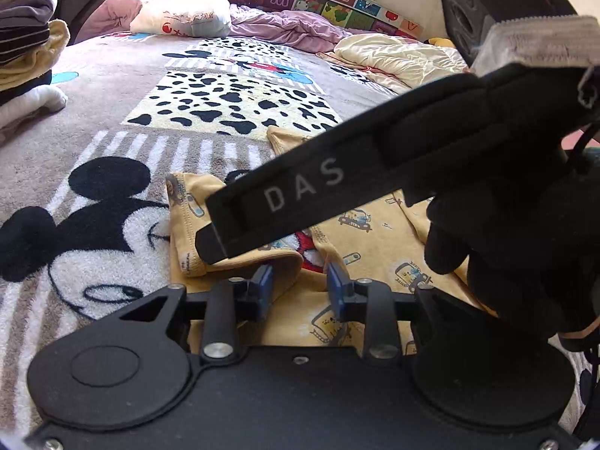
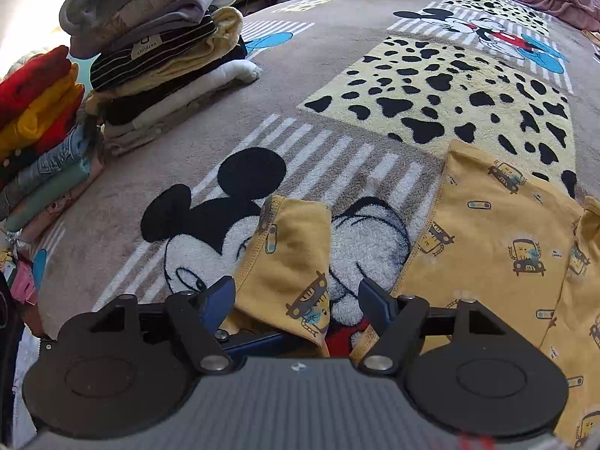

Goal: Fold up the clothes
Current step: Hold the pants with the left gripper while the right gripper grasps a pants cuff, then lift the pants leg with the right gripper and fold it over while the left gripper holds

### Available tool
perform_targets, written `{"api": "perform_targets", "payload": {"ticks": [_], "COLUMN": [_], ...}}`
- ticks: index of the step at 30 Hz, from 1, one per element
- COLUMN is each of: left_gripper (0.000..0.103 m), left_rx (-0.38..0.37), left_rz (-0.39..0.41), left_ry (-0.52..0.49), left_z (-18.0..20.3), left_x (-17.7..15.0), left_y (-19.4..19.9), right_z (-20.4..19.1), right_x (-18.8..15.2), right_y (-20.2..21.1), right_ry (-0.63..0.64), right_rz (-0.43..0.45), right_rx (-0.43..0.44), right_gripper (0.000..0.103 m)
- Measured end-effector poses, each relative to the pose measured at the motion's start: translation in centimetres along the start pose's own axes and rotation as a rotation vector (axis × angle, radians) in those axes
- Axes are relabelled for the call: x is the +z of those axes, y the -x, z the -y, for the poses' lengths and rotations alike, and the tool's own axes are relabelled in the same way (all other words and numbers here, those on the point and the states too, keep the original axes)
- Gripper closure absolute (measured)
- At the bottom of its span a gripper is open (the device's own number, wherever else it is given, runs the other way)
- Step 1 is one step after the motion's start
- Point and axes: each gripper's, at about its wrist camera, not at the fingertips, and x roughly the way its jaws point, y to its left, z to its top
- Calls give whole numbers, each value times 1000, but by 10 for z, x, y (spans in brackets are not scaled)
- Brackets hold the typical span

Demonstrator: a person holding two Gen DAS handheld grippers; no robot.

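Note:
A yellow child's garment printed with little cars (image 2: 498, 232) lies on the Mickey Mouse blanket (image 2: 337, 60). Its sleeve (image 2: 292, 251) lies folded between the blue pads of my right gripper (image 2: 298, 294), whose jaws stand open around it. In the left wrist view the garment (image 1: 378, 240) lies under my left gripper (image 1: 300, 285). Its blue pads stand apart over a fold of the cloth (image 1: 277, 262). The right gripper's body, marked "DAS" (image 1: 303, 187), and a black-gloved hand (image 1: 525, 225) cross above the garment.
Two stacks of folded clothes stand at the left: a tall mixed stack (image 2: 161, 48) and a red, yellow and denim one (image 2: 41, 123). A white pillow (image 1: 183, 3), purple bedding (image 1: 285, 26) and a cream blanket (image 1: 397, 56) lie at the far end.

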Motion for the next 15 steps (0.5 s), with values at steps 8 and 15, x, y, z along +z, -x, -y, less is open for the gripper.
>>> {"api": "perform_targets", "payload": {"ticks": [8,15], "left_gripper": [52,51], "left_rx": [-41,-88], "left_rz": [59,98], "left_ry": [14,123], "left_z": [-28,-44], "left_x": [8,5], "left_y": [45,65], "right_z": [2,37], "right_x": [0,-8], "right_y": [12,67], "right_ry": [-4,-195], "right_rz": [54,240], "right_rx": [29,87], "right_gripper": [96,97]}}
